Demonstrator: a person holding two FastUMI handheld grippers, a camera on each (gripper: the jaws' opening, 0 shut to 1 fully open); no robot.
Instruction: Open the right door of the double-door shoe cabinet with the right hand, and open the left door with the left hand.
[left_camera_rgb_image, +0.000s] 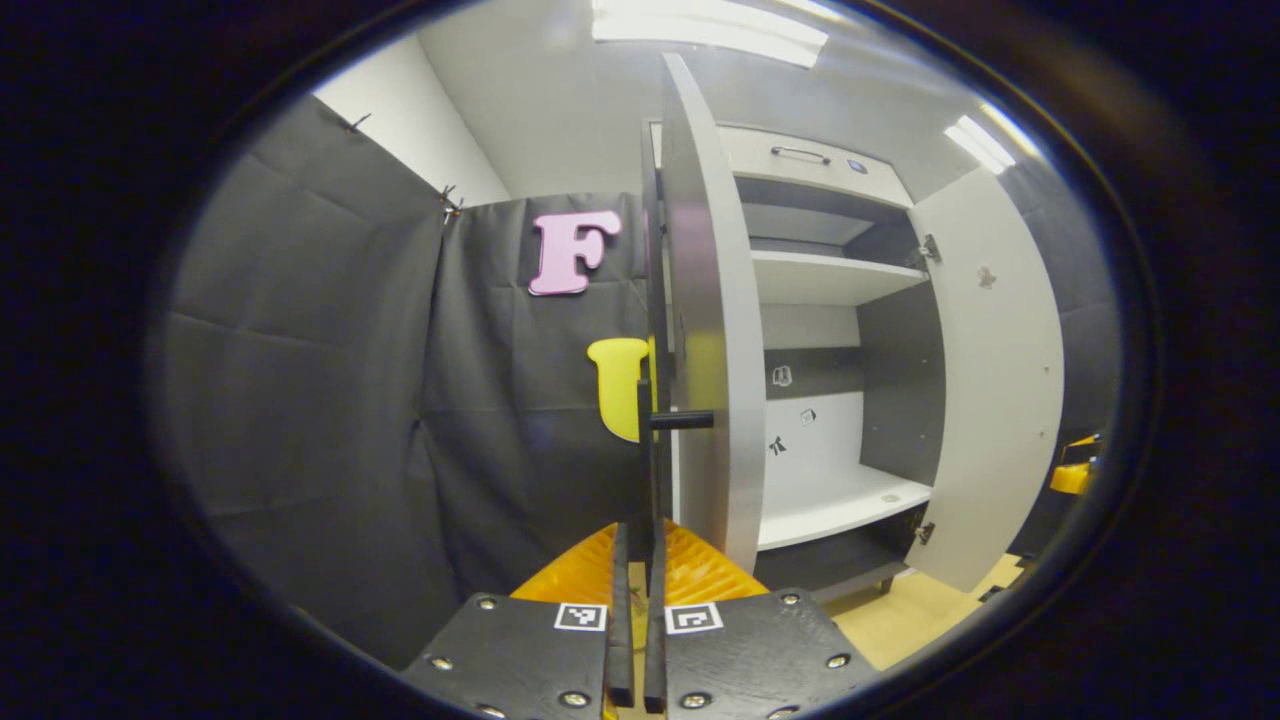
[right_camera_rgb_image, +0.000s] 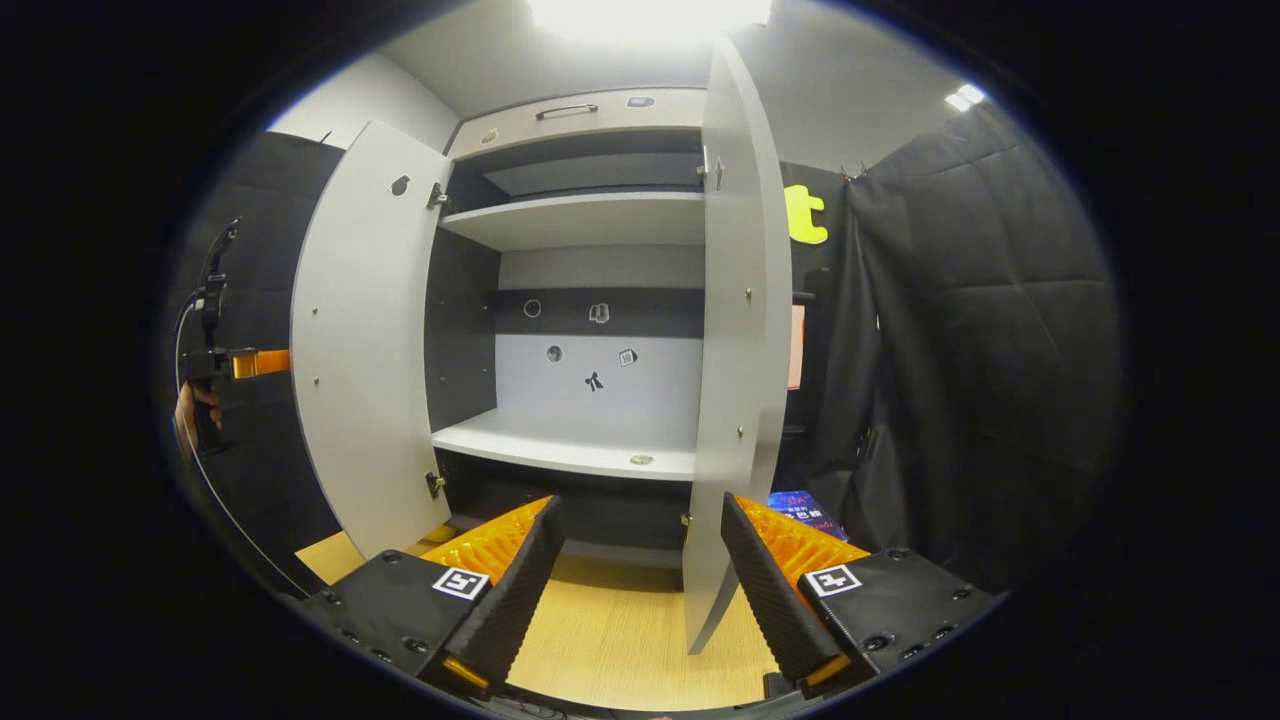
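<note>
Now | doors open: 2 (right_camera_rgb_image: 365, 340) (right_camera_rgb_image: 735, 330) | shelves: 2 (right_camera_rgb_image: 580, 220) (right_camera_rgb_image: 570, 445)

Left gripper view: camera sits right at the edge of the shoe cabinet's (left_camera_rgb_image: 830, 330) left door (left_camera_rgb_image: 705, 330), looking along it edge-on, cabinet interior off to the right, booth wall to the left. Right gripper view: camera faces the cabinet's open front from slightly further back, low, looking up, right door (right_camera_rgb_image: 740, 340) just ahead. The 2 views share both doors, the shelves (right_camera_rgb_image: 580, 220) and the stickered back panel.
</note>
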